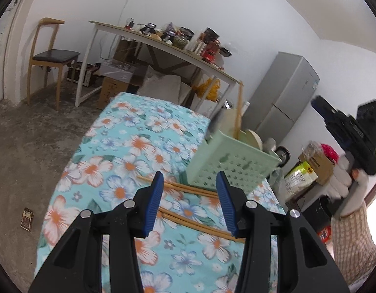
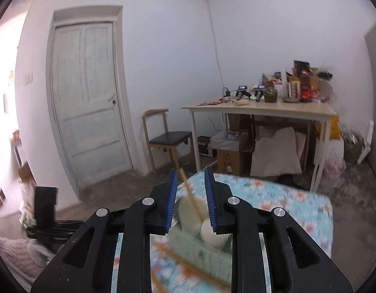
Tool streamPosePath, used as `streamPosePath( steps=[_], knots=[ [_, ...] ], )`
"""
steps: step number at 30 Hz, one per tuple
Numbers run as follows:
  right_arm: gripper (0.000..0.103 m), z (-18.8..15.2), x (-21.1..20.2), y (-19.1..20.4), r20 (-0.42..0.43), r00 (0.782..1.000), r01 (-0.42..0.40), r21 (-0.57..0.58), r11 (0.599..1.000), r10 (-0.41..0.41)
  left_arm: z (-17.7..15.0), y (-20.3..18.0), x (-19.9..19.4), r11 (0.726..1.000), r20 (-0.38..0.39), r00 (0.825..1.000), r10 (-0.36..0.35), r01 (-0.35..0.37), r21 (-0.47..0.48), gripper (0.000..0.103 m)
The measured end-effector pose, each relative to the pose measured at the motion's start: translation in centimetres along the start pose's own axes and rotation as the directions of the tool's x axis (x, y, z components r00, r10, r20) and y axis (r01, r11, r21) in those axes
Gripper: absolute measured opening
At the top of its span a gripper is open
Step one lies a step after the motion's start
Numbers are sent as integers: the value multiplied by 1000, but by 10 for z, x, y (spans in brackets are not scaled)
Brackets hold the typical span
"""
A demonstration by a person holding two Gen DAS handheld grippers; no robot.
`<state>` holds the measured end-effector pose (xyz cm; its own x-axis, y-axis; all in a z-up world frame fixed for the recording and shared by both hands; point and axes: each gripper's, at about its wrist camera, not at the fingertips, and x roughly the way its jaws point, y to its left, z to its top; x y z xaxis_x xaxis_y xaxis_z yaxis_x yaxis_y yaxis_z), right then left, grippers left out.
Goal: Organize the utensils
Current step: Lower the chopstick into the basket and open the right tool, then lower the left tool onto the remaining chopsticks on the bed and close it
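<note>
A: Bamboo-coloured chopsticks (image 1: 188, 190) lie loose on the flowered cloth (image 1: 129, 146), in two pairs. One pair sits just in front of the pale green basket (image 1: 233, 168); the other lies nearer the camera, running slantwise toward the cloth's right edge.

B: And the basket itself?

A: It stands at the right edge of the cloth, perforated walls, tilted in the fisheye. One chopstick (image 1: 239, 108) stands upright in it, beside a cream-coloured round thing and a grey blurred utensil I cannot name.

B: What about the left gripper (image 1: 190, 183)?

A: It hangs over the loose chopsticks with its blue pads parted about half way and nothing between them. Whether it touches the sticks I cannot tell.

B: The right gripper (image 2: 190, 178)?

A: From its own camera the jaws stand a narrow way apart. The upright chopstick (image 2: 188, 190) shows in the gap, but the pads do not press on it. The basket (image 2: 202, 246) sits just below, blurred. In the left wrist view a white-gloved hand (image 1: 344, 180) with a checked sleeve holds that gripper up at the far right, well apart from the basket.

B: Behind all that?

A: A wooden chair (image 1: 50, 58), a cluttered white-legged table (image 1: 163, 46), a grey fridge (image 1: 280, 95), and in the right wrist view a white door (image 2: 87, 97).
</note>
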<state>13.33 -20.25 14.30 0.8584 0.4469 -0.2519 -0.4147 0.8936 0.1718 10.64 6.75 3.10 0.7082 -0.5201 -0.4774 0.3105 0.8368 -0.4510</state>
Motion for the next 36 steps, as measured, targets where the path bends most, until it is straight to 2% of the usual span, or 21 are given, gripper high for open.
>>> streamPosePath(
  steps=[3, 8, 11, 13, 15, 16, 19, 21, 22, 27, 30, 36],
  knots=[
    [23, -25, -17, 0, -34, 999, 7, 63, 998, -5, -6, -10, 7, 1000, -38, 999, -13, 14, 17, 43],
    [23, -82, -26, -6, -152, 986, 93, 169, 981, -67, -23, -21, 24, 999, -114, 993, -37, 39, 11, 43],
    [24, -115, -27, -14, -216, 972, 145, 249, 958, -91, -36, -21, 40, 996, -187, 979, -84, 75, -56, 43],
    [24, -127, -29, -19, -231, 970, 150, 306, 940, -79, -46, -16, 54, 985, -247, 960, -134, 101, -143, 43],
    [24, -137, -28, -24, -242, 967, 162, 351, 922, -78, -57, -10, 67, 965, -289, 941, -178, 110, -239, 43],
    [24, -139, -26, -26, -246, 966, 163, 363, 918, -74, -63, -5, 75, 946, -308, 929, -206, 109, -306, 42],
    [24, -142, -24, -27, -258, 964, 160, 362, 918, -66, -75, 12, 88, 887, -324, 910, -259, 92, -452, 42],
    [24, -142, -22, -26, -260, 963, 156, 355, 922, -63, -80, 21, 93, 852, -319, 905, -281, 82, -518, 42],
    [24, -144, -23, -27, -259, 964, 151, 358, 922, -57, -82, 27, 96, 822, -303, 904, -301, 84, -564, 42],
    [24, -155, -25, -28, -260, 965, 128, 380, 916, -28, -87, 42, 108, 731, -235, 910, -341, 100, -675, 41],
    [24, -158, -23, -29, -262, 965, 120, 396, 910, -13, -86, 46, 116, 706, -211, 916, -342, 102, -701, 37],
    [24, -162, -22, -33, -266, 964, 116, 411, 904, -3, -83, 49, 130, 692, -213, 925, -314, 69, -719, 19]
  ],
)
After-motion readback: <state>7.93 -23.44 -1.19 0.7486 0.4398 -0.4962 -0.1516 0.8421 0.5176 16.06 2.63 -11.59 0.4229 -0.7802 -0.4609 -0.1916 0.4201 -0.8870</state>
